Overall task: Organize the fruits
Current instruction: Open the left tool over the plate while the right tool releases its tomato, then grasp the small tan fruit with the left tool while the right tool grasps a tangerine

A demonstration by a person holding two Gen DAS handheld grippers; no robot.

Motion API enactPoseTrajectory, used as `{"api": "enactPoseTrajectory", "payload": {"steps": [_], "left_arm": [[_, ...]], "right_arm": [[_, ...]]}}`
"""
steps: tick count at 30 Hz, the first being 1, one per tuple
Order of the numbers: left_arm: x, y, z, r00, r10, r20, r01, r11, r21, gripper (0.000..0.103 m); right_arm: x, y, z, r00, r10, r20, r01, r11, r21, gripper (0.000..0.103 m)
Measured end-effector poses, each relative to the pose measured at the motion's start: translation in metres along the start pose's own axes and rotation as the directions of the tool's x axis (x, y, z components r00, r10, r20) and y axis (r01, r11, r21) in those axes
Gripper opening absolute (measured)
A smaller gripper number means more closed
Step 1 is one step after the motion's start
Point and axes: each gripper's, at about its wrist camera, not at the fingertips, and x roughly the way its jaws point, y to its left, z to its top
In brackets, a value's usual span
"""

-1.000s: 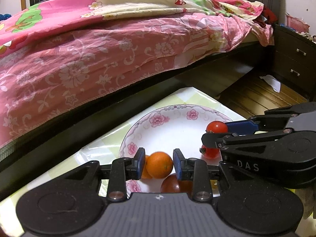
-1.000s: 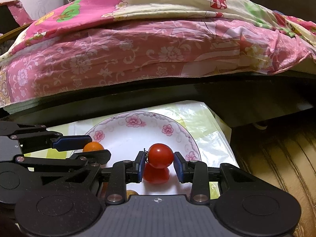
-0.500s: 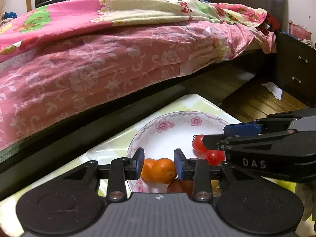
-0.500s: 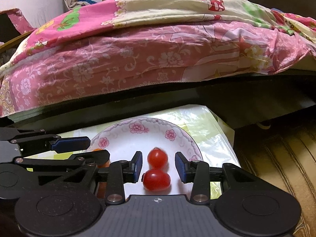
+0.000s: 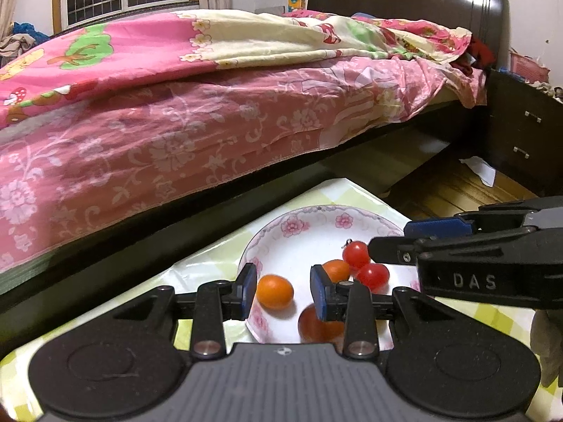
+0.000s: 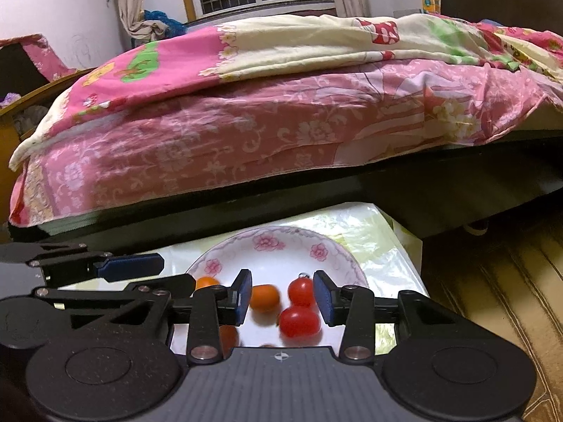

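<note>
both the left gripper (image 5: 281,290) and the right gripper (image 6: 282,295) hang open and empty over the plate (image 5: 309,216), as the fruits (image 5: 275,291) lie together at its near edge.

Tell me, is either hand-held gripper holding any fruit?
No. The left hand-held gripper and right hand-held gripper are open; the small round orange fruit and red cherry tomatoes lie on the flowered white plate.
</note>
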Motion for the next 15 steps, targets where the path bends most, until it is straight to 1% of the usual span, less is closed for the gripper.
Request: {"api": "enactPoseTrajectory", "payload": {"steps": [3,6,9,12,15], "left_arm": [[-0.013,0.003,-0.008,1.000,-0.005,-0.004,0.005,1.000,-0.001,0.041],[-0.027,0.007,-0.019,1.000,-0.013,-0.020,0.013,1.000,-0.008,0.041],[-0.040,0.012,-0.033,0.999,-0.009,-0.043,0.009,1.000,0.003,0.041],[-0.051,0.016,-0.045,0.998,-0.011,-0.061,0.011,1.000,-0.001,0.041],[-0.059,0.023,-0.055,0.997,-0.025,-0.072,0.023,0.999,-0.031,0.042]], "right_arm": [[-0.012,0.009,-0.008,1.000,0.006,-0.010,-0.007,0.999,-0.033,0.041],[-0.028,0.018,-0.022,0.999,0.018,-0.033,-0.020,0.997,-0.072,0.041],[-0.040,0.025,-0.039,0.997,0.041,-0.066,-0.046,0.996,-0.082,0.041],[-0.042,0.038,-0.058,0.992,0.063,-0.109,-0.074,0.992,-0.106,0.041],[-0.035,0.050,-0.074,0.984,0.069,-0.163,-0.089,0.989,-0.121,0.041]]}}
